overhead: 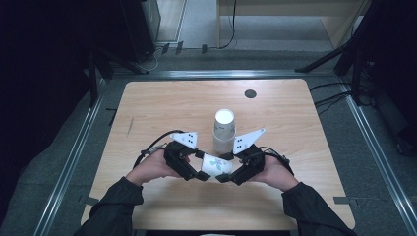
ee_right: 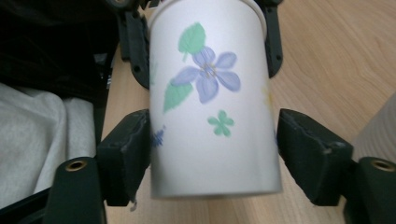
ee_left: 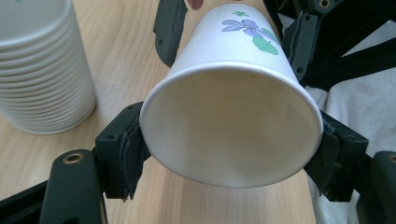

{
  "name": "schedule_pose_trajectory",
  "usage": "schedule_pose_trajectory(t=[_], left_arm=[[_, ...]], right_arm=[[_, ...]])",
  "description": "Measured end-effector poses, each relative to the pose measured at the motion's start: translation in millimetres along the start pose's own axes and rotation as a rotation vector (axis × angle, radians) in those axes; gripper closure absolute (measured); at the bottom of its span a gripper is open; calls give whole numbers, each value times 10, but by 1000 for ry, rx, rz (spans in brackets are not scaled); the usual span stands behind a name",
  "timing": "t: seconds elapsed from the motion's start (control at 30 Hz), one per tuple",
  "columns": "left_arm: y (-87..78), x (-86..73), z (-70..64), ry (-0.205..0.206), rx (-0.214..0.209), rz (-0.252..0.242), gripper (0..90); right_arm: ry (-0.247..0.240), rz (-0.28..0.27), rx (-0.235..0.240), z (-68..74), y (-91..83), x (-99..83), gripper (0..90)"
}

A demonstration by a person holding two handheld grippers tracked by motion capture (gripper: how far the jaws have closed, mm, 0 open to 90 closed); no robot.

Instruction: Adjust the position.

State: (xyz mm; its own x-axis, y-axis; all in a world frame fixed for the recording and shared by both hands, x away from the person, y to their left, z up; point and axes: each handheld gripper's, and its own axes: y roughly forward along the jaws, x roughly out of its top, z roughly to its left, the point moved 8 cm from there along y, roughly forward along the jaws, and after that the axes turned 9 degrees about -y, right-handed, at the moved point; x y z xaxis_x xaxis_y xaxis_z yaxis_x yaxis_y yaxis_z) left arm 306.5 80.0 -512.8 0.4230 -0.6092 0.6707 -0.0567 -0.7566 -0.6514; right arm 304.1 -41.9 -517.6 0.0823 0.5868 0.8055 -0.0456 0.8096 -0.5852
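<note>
White paper cup with violet flower print [overhead: 217, 165] lies sideways between your two hand-held grippers. Your left hand-held gripper [ee_left: 231, 147] pinches cup at open rim. Your right hand-held gripper [ee_right: 215, 151] grips it near base. Stack of plain white paper cups [overhead: 224, 130] stands on light wooden table [overhead: 162, 105] just beyond both.

Stack of white paper cups [overhead: 224, 129] upright mid-table, ribbed rims showing close up [ee_left: 42, 70]. Light wooden table [overhead: 162, 105] with dark round grommet [overhead: 250, 93] near far edge. Black cables [overhead: 334, 98] on grey floor at right. Wooden furniture [overhead: 295, 14] behind.
</note>
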Motion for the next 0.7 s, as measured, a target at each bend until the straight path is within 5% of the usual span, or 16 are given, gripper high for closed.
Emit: schedule_pose_trajectory(t=[0.33,0.7], left_arm=[[-115,44,13,-1,92,119,241],[35,-25,75,12,155,266,241]], right_arm=[[-9,29,-25,-10,11,-56,236],[-14,67,-44,-49,101,-115,240]])
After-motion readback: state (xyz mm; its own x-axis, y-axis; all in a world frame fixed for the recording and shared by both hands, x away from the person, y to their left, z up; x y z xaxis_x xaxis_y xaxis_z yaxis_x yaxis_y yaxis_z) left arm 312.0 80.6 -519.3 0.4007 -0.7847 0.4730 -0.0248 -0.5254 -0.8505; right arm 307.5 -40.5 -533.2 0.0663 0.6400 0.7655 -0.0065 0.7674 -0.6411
